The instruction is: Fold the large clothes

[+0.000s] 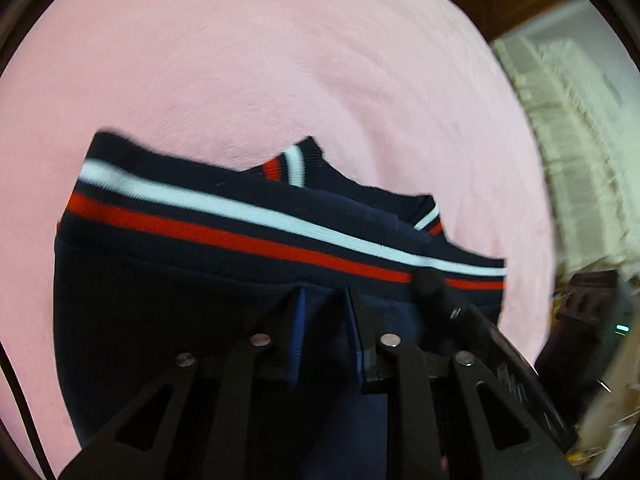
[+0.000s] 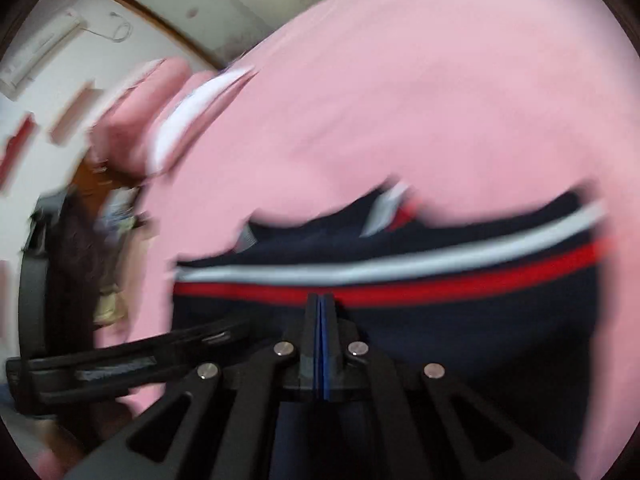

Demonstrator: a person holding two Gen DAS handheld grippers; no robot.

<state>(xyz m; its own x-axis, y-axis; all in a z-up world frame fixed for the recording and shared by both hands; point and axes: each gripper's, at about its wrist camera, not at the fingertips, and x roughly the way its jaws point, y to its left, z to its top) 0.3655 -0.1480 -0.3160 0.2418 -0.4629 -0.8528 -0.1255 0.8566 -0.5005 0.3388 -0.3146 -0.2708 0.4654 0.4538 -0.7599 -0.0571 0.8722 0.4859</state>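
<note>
**Striped navy garment on pink bedding**

The navy garment (image 1: 168, 300) fills the lower centre of both views, on the pink sheet (image 1: 260, 60). The left hand-held gripper (image 1: 324, 300) stands slightly parted over its fabric. The right hand-held gripper (image 2: 321, 300) is pressed closed at the red stripe; whether it pinches cloth is unclear.

we see pink sheet (image 1: 280, 60) on bed | pink pillows (image 2: 132, 120) by wall | air conditioner (image 2: 40, 54) up high | white slatted panel (image 1: 560, 120) beside bed

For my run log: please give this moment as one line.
stage: fold underway | left gripper: slightly open over navy sweater | right gripper: shut at striped hem | surface: pink sheet
</note>
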